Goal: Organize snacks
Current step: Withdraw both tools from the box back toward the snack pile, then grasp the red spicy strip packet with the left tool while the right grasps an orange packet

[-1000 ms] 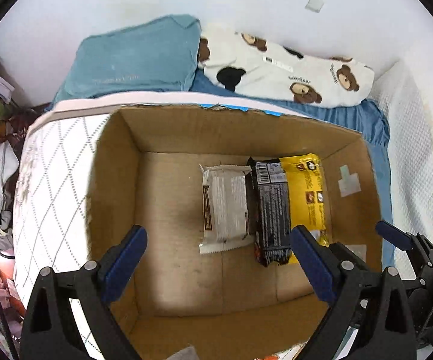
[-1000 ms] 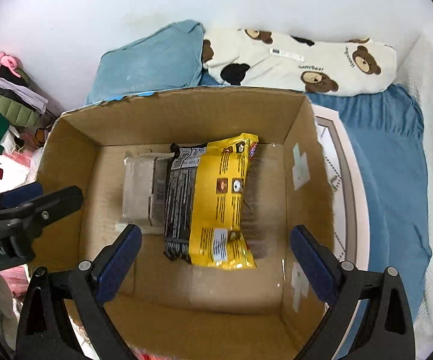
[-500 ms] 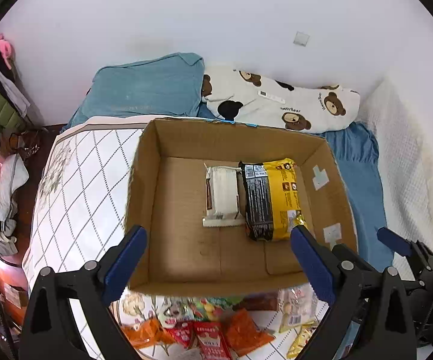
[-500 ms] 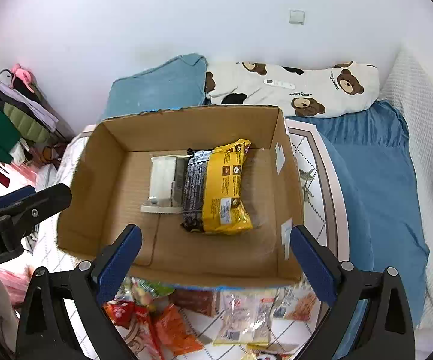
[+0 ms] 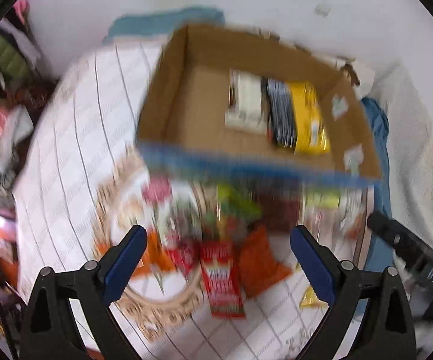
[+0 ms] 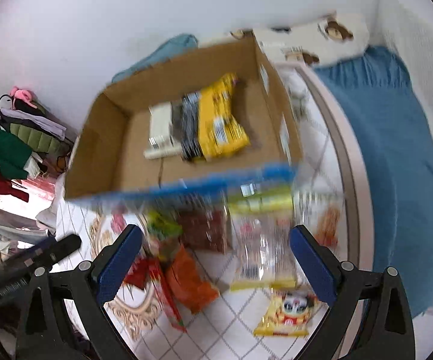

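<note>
Both views blurred. Left gripper (image 5: pixel 218 258) and right gripper (image 6: pixel 215 258) spread wide, holding nothing. Cardboard box (image 6: pixel 102 156) upper centre, yellow packet (image 6: pixel 219 120) inside. Loose snack packets (image 5: pixel 222 273) lower centre, between box and grippers. Clothes pile (image 6: pixel 9 150) far left.

A home bedroom. A bed with a blue sheet (image 6: pixel 396 138) and bear-print pillow (image 6: pixel 330 39) stands by the wall. Clothes (image 6: pixel 12 150) lie heaped alongside.

both wrist views angled down, sharing cardboard box (image 5: pixel 186 114)
</note>
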### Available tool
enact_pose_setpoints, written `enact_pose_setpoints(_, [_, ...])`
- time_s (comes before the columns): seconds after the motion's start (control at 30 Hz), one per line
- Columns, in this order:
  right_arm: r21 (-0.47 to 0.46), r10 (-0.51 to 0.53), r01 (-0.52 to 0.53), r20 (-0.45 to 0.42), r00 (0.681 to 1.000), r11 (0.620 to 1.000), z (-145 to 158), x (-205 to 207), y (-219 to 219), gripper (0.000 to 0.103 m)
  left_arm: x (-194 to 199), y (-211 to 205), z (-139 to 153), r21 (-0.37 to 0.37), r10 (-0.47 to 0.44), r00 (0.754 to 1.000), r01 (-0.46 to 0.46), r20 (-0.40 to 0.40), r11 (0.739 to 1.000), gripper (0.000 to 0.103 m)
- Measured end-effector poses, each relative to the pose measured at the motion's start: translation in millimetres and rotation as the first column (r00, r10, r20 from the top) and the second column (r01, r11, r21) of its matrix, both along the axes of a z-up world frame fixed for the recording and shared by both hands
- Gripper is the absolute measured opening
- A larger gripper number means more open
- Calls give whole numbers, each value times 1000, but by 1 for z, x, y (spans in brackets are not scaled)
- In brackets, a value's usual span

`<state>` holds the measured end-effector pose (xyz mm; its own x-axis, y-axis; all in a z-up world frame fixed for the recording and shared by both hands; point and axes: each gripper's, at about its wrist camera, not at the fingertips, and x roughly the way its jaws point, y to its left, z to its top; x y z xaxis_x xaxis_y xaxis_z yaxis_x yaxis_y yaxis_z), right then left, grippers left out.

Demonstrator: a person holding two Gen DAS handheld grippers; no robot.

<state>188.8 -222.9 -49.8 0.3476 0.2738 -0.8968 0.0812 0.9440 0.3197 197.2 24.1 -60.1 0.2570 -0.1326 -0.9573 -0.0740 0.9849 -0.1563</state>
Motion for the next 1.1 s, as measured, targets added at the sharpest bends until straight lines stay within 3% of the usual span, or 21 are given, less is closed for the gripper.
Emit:
enact_pose_setpoints(0.1, [11, 17, -17, -59, 998, 1000, -28, -15, 2, 95, -23, -7, -42, 4, -22, 995, 22, -94, 1000, 93])
enact_pose_setpoints(0.17, [12, 31, -30, -84, 996, 999, -41, -24, 5, 73, -32, -12, -68, 8, -32, 990, 33, -136, 999, 80])
enact_pose_setpoints(0.2, [13, 41, -40, -98, 994, 999, -48, -27, 7, 71, -34, -14, -83, 5, -36, 985, 37, -169, 999, 74])
enact_pose_setpoints(0.27, [9, 54, -54, -116, 992, 999, -58, -36, 9, 70, -35, -20, -117, -20, -49, 969, 46, -240, 999, 71])
enact_pose_setpoints(0.4, [-14, 106, -109, -137, 985, 994, -70, -46, 21, 70, -34, -27, -152, -21, -57, 958, 53, -281, 998, 68])
enact_pose_setpoints(0.43, [-19, 125, -129, -141, 982, 991, -72, -47, 26, 70, -34, -27, -156, -29, -55, 958, 49, -280, 998, 64])
enact_pose_setpoints(0.47, [-23, 138, -143, -142, 980, 989, -72, -47, 30, 70, -35, -28, -158, -19, -54, 961, 51, -272, 999, 51])
enact_pose_setpoints(0.5, [-31, 156, -162, -140, 978, 986, -73, -48, 36, 70, -37, -28, -160, 6, -50, 962, 54, -268, 999, 48])
enact_pose_setpoints(0.73, [-101, 333, -346, -125, 935, 933, -85, -42, 96, 71, -73, -6, -163, 44, -1, 961, 14, -276, 999, 47])
enact_pose_setpoints(0.93, [-259, 491, -526, -192, 850, 810, -125, -37, 160, 70, -92, 3, -172, 57, 25, 960, -9, -278, 998, 47])
enact_pose_setpoints(0.97, [-275, 489, -531, -210, 847, 801, -132, -36, 163, 64, -93, 3, -173, 55, 26, 961, -11, -275, 998, 47])
enact_pose_setpoints(1.0, [-270, 476, -522, -219, 852, 809, -137, -36, 163, 62, -95, 2, -174, 56, 24, 962, -9, -271, 998, 47])
enact_pose_setpoints(1.1, [-200, 378, -425, -234, 896, 883, -140, -34, 142, 57, -101, 2, -174, 66, 16, 965, 2, -264, 998, 47])
